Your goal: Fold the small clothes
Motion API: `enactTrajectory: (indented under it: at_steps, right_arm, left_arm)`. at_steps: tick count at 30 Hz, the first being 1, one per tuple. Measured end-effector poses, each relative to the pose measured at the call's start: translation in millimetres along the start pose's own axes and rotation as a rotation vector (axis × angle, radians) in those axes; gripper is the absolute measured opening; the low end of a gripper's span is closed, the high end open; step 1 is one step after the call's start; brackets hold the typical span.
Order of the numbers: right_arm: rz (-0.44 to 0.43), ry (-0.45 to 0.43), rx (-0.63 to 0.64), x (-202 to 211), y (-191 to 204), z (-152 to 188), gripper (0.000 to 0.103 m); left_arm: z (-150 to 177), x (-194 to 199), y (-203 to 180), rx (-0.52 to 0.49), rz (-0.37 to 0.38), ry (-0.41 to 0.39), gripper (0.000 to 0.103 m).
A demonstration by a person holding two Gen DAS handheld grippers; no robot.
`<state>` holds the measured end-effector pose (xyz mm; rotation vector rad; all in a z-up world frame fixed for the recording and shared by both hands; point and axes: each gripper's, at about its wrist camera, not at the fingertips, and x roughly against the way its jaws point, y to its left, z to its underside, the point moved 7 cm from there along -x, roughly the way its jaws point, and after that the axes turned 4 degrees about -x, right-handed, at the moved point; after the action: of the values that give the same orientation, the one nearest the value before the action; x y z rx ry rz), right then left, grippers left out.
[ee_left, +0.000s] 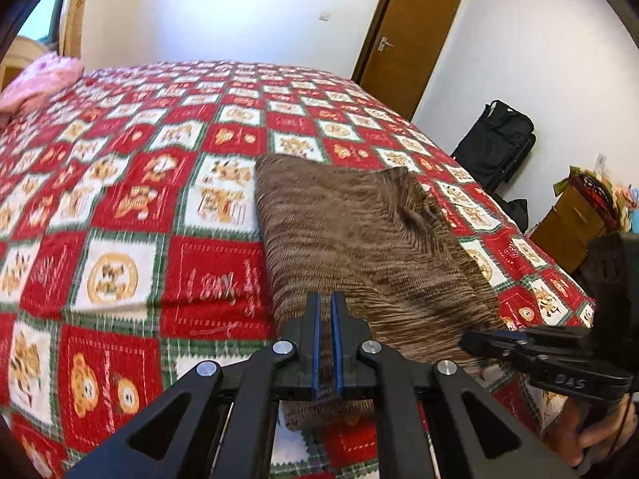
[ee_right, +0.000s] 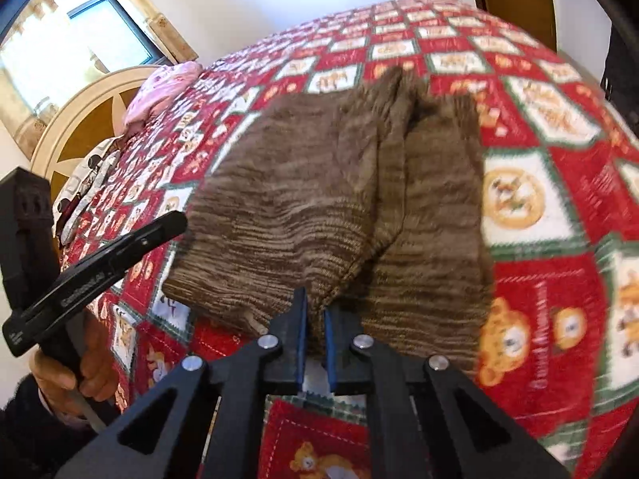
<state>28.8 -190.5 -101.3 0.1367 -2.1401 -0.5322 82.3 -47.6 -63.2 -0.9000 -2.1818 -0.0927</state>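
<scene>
A brown striped knit garment [ee_left: 359, 235] lies folded on the red, white and green bear-print bedspread [ee_left: 120, 207]. My left gripper [ee_left: 327, 303] is shut on its near edge, with knit fabric between the blue pads. My right gripper [ee_right: 315, 311] is shut on the same garment [ee_right: 303, 199] at its near edge, fabric pinched between its blue pads. The right gripper also shows in the left wrist view [ee_left: 519, 343] at the garment's right corner. The left gripper shows in the right wrist view [ee_right: 120, 247], held by a hand.
A pink garment [ee_left: 44, 78] lies at the bed's far left, by the headboard [ee_right: 80, 127]. A brown door [ee_left: 407, 40], a black bag [ee_left: 495, 143] and a wooden cabinet [ee_left: 567, 227] stand to the right of the bed.
</scene>
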Motion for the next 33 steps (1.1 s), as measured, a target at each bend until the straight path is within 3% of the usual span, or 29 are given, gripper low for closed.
enactTrajectory:
  at_steps: [9,13,14,15,16,17,20,24,27,29,31,32,33]
  right_arm:
    - [0.114,0.01,0.041,38,-25,8,0.008]
    - [0.021,-0.081,-0.048,51,-34,-6,0.017]
    - [0.004,-0.101,-0.068,53,-34,-13,0.031]
    - [-0.023,-0.125,-0.084,54,-33,-23,0.056]
    - [-0.035,-0.141,-0.085,53,-31,-34,0.067]
    - [-0.032,-0.144,-0.078,48,-29,-43,0.071]
    - [-0.046,-0.105,-0.084,30,-25,-56,0.068]
    - [-0.051,-0.112,-0.118,27,-26,-49,0.068]
    - [-0.068,-0.096,-0.13,33,-31,-36,0.068]
    - [-0.105,-0.06,-0.134,34,-29,-25,0.068]
    - [-0.137,-0.016,-0.149,29,-25,-14,0.068]
    - [-0.139,0.01,-0.15,23,-23,-9,0.06]
    - [-0.132,0.045,-0.15,15,-21,-3,0.043]
  left_arm:
    - [8,-29,-16,-0.072,-0.015,0.063,0.005]
    - [17,-32,-16,-0.052,0.006,0.073,0.005]
    - [18,-28,-18,-0.052,0.023,0.065,0.005]
    - [19,-21,-23,-0.07,0.062,0.053,0.005]
    - [20,-15,-28,-0.1,0.096,0.042,0.005]
    - [21,-7,-34,-0.147,0.133,0.026,0.005]
    - [33,13,-57,-0.294,0.232,0.012,0.005]
    - [56,22,-94,-0.464,0.328,0.036,0.005]
    - [69,8,-117,-0.568,0.315,0.07,0.005]
    - [70,0,-119,-0.58,0.285,0.074,0.005]
    - [67,-6,-114,-0.53,0.298,0.083,0.005]
    - [67,-10,-109,-0.496,0.3,0.098,0.005]
    - [67,-13,-106,-0.48,0.299,0.109,0.005]
